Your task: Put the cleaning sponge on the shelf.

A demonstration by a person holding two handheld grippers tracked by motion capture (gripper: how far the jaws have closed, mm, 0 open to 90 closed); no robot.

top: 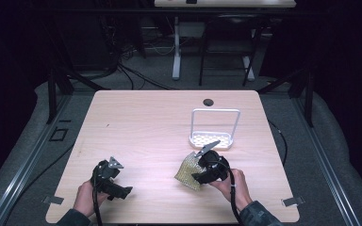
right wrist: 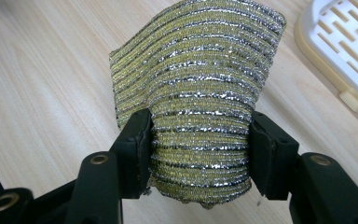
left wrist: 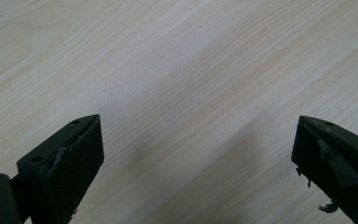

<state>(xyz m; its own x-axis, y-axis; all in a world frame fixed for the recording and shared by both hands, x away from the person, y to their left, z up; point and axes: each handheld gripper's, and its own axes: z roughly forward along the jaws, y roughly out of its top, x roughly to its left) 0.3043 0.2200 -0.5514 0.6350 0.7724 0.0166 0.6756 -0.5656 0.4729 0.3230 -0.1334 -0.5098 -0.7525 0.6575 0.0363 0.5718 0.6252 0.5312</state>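
Note:
A yellow and silver striped scouring pad (right wrist: 200, 112) is squeezed between the jaws of my right gripper (right wrist: 200, 144), bowed by the grip. In the high view the pad (top: 188, 170) hangs just above the table, at the front right, with the right gripper (top: 202, 170) shut on it. My left gripper (top: 104, 175) is at the front left of the table, held in a hand. Its jaws stand wide apart over bare wood in the left gripper view, with the left gripper (left wrist: 196, 158) holding nothing.
A white slotted tray with a wire handle (top: 213, 136) stands just beyond the pad, and its corner (right wrist: 345, 42) is at the upper right of the right gripper view. A round cable hole (top: 209, 102) sits near the table's far edge.

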